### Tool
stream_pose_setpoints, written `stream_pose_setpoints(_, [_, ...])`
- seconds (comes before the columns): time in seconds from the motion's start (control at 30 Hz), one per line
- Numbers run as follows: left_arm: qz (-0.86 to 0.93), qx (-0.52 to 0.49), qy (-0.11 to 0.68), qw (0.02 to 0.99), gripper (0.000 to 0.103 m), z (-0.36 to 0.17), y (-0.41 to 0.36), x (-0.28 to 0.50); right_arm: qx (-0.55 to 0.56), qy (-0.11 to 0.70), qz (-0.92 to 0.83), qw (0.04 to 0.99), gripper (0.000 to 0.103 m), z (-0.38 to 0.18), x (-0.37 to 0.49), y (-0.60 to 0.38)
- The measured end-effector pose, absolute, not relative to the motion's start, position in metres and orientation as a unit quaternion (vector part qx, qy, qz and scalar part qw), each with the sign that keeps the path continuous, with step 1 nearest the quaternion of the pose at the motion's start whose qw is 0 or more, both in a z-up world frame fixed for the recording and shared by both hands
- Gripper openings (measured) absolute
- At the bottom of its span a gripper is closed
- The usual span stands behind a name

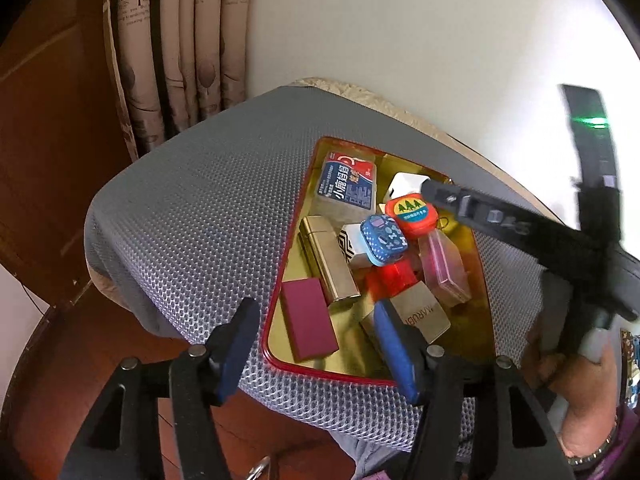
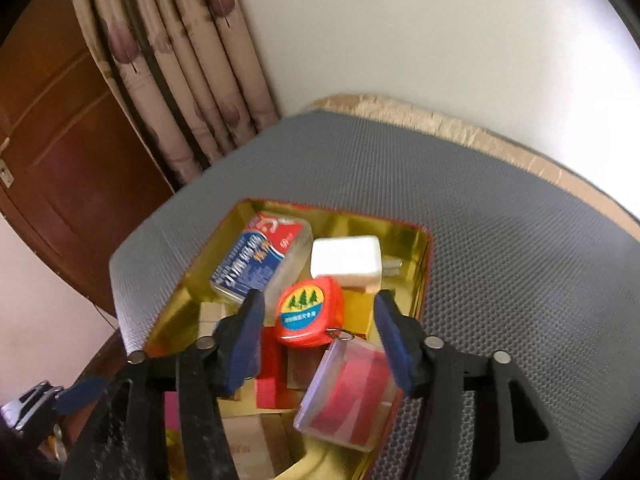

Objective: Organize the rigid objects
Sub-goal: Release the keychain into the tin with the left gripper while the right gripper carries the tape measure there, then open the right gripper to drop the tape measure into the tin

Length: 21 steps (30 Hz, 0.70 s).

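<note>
**Tape measure straight ahead of the right tongs**

While the left tongs [image 1: 320,344] are held wide and empty over the tin's [image 2: 424,280] near rim, the orange tape measure [image 2: 310,312] is seen in the tin between the right tongs' [image 2: 320,332] wide, empty blades, nearer them.

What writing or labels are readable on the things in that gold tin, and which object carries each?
"MARUBI", seen upside down, on the beige box.
Chinese characters in white on the blue and red label of the clear box: too distorted to read reliably.
Small blue band of Chinese text under three green trees on the round red tape measure: too small to read.
Blue patterned case: pictures only, no legible words.
</note>
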<state>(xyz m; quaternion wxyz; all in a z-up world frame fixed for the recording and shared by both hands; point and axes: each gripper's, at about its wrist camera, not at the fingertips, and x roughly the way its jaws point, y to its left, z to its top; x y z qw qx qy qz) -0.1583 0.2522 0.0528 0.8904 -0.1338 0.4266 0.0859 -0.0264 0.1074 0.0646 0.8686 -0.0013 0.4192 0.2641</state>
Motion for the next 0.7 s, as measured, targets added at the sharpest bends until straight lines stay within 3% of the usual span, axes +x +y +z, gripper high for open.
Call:
stream_pose_setpoints(0.1, [0.087, -0.126, 0.424, 0.893, 0.061, 0.054, 0.249, -0.159, -0.005, 0.384, 0.259, 0.886, 0.075, 0.081, -0.046, 0.102])
stream_pose_setpoints(0.37, [0.084, -0.095, 0.403, 0.906, 0.061, 0.064, 0.235, -0.167, -0.039, 0.275, 0.214, 0.937, 0.1, 0.109, -0.105, 0.09])
stream_pose_setpoints(0.7, [0.074, -0.054, 0.341, 0.935, 0.061, 0.087, 0.212, -0.186, -0.046, 0.238, 0.147, 0.959, 0.102, 0.12, -0.147, 0.066])
